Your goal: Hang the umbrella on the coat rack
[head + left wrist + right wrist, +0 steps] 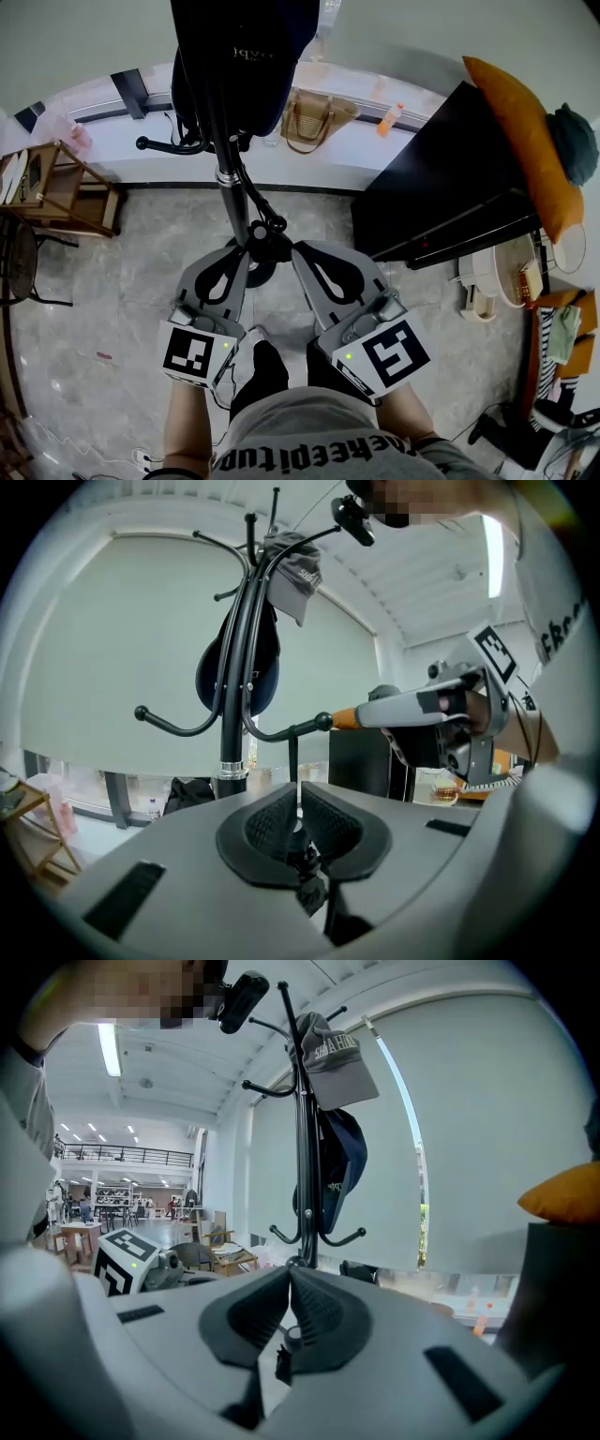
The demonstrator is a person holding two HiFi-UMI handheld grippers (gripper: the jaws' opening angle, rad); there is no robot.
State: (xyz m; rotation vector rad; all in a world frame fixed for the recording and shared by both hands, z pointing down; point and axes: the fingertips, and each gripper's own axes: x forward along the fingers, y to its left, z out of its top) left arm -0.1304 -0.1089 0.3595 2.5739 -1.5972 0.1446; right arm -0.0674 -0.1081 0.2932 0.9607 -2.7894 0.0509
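**Left side.** The left gripper (244,249) is closed on a thin black strap (292,761). The strap runs taut from the pads up to the right-hand lower hook (281,731) of the coat rack (225,141). It meets the hook close to the ball end. Whether the loop is over the hook or only in front of it cannot be told.

**Centre.** The umbrella (269,242) is the dark lump just near of the pole, between both gripper tips and below the hook.

**Right side.** The right gripper (294,249) has its jaws together, apparently on a small dark part of the umbrella.

**Hazards.**
- Strap slips off. Cause: the strap is let go while it sits near the ball end and not down in the curve.
- Umbrella drops. Cause: the right jaws let go before the hook carries the weight.
- Rack tips or sways. Cause: a sideways pull on the strap, since the rack already carries a cap (295,569) high up.
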